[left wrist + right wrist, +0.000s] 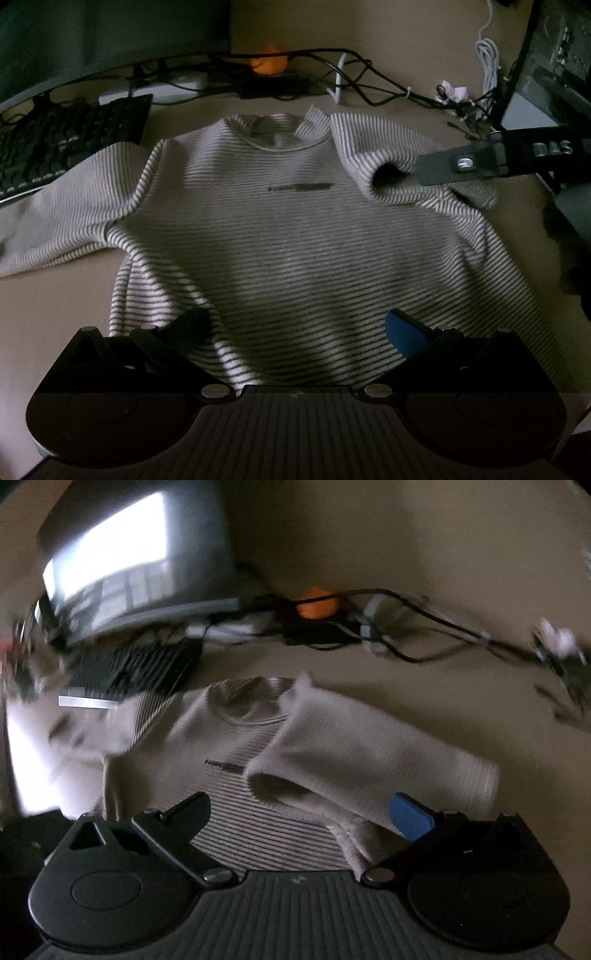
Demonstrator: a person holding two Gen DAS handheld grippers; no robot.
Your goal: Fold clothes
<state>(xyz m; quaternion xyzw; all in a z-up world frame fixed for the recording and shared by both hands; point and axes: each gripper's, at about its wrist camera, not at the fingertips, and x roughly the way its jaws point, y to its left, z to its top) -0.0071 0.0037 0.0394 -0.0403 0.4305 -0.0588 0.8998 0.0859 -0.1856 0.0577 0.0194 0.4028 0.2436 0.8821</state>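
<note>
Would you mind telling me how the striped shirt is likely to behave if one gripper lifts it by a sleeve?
The striped shirt would probably droop limply; it already lies in soft wrinkles on the desk. Its folded sleeve looks loose, so it may unfold. It seems light, and could drag toward the keyboard.

One striped shirt (295, 221); one keyboard (62, 147); one monitor (140, 557); one orange object (267, 63); two claws.

The shirt (295, 229) lies flat on the counter (55, 302), collar away. Behind it run cables (369, 85); a keyboard (70, 144) sits behind-left, touching 1 sleeve (62, 221).
</note>
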